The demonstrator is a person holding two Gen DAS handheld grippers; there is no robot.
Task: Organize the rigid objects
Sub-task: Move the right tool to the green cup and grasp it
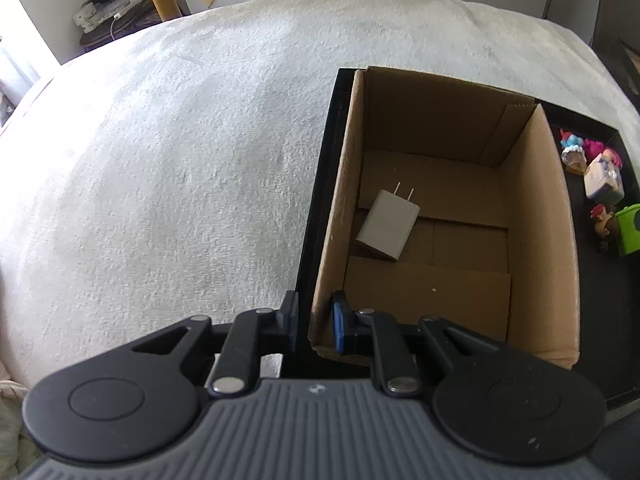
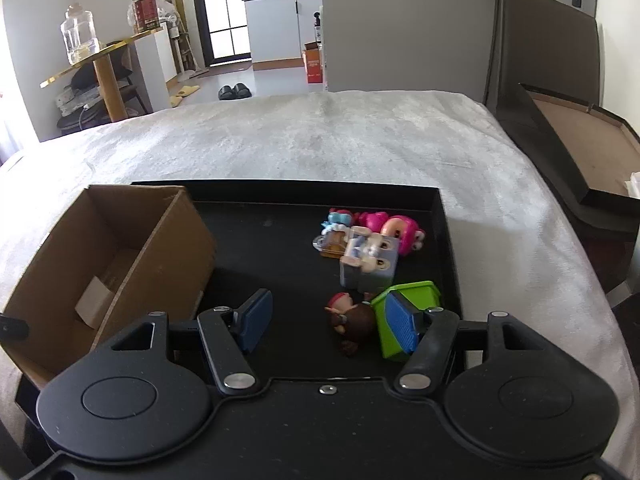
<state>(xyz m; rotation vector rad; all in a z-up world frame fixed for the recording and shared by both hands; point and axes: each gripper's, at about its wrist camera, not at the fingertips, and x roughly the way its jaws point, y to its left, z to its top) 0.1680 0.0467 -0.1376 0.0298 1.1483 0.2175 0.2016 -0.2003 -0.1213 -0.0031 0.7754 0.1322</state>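
— Cardboard is seen first: an open brown cardboard box (image 1: 448, 216) is stood on the left part of a black tray (image 2: 280, 248), and the tray is laid on a bed covered with a pale, fuzzy blanket (image 1: 160, 160).

— What is held in the box, and is any writing readable?

— A white plug-in charger (image 1: 387, 224) is lain flat on the box floor, near the left wall, its two prongs pointed toward the far wall. No lettering can be made out on it. A red printed label is carried by a can (image 2: 146, 14) on the gold-edged side table (image 2: 80, 65), but the print is too small to be read.

— And the left hand-held gripper (image 1: 314, 324)?

— It is set astride the box's near left corner, one pad outside the wall and one inside; the jaws are narrowly parted, and whether the cardboard is pinched cannot be told.

— The right hand-held gripper (image 2: 328, 320)?

— It is held open over the tray, nothing between its blue pads. A brown-haired figurine (image 2: 352, 320) and a green toy bin (image 2: 412, 300) are found just beside its right pad; a grey block toy (image 2: 370, 264) and pink figures (image 2: 396, 228) are clustered farther back.

— The room?

— A clear jar (image 2: 80, 36), black slippers (image 2: 235, 91) on a pale floor and a kitchen doorway are seen beyond the bed.
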